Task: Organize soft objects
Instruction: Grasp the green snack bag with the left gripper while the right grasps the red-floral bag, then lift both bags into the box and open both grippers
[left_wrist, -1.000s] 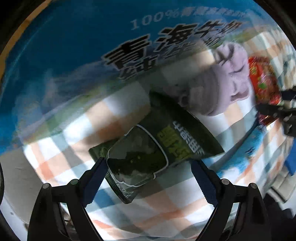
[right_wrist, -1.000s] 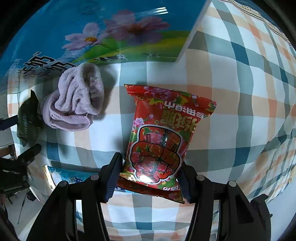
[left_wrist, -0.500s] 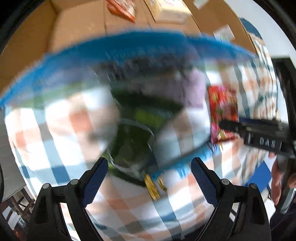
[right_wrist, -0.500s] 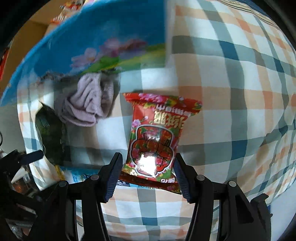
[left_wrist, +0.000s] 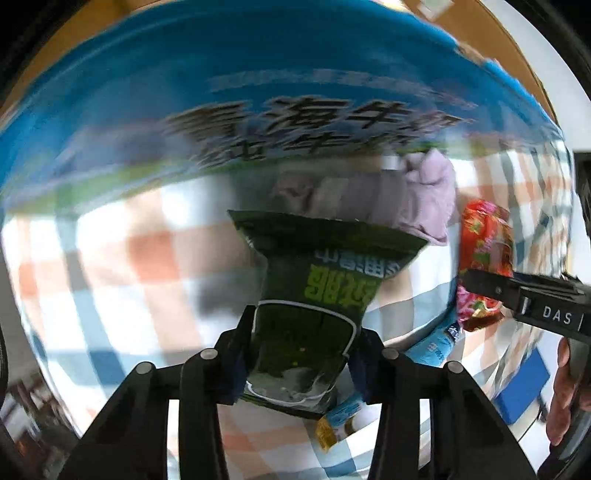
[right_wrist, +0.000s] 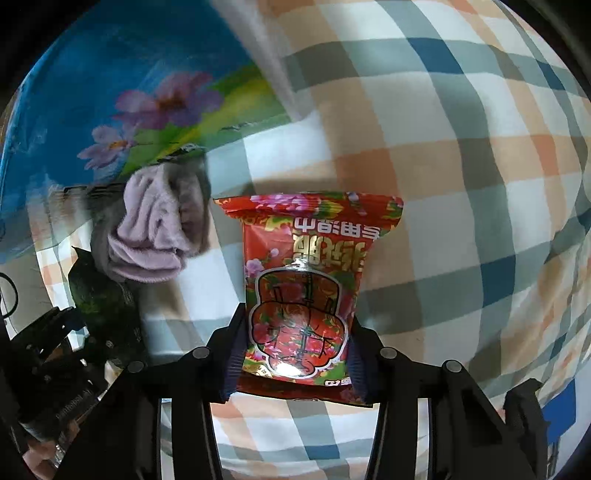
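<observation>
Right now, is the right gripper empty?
No: in the right wrist view the right gripper has both fingers pressed against the sides of the red snack packet, pinching it above the plaid cloth.

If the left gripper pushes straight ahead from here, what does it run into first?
The left gripper, shut on the green packet, would probably carry it into the lilac cloth first, then the blue carton; depth is unclear.

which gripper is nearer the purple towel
Left, narrowly. The left gripper holds the green packet just below the purple towel; the right gripper, on the red packet, sits off to its side.
</observation>
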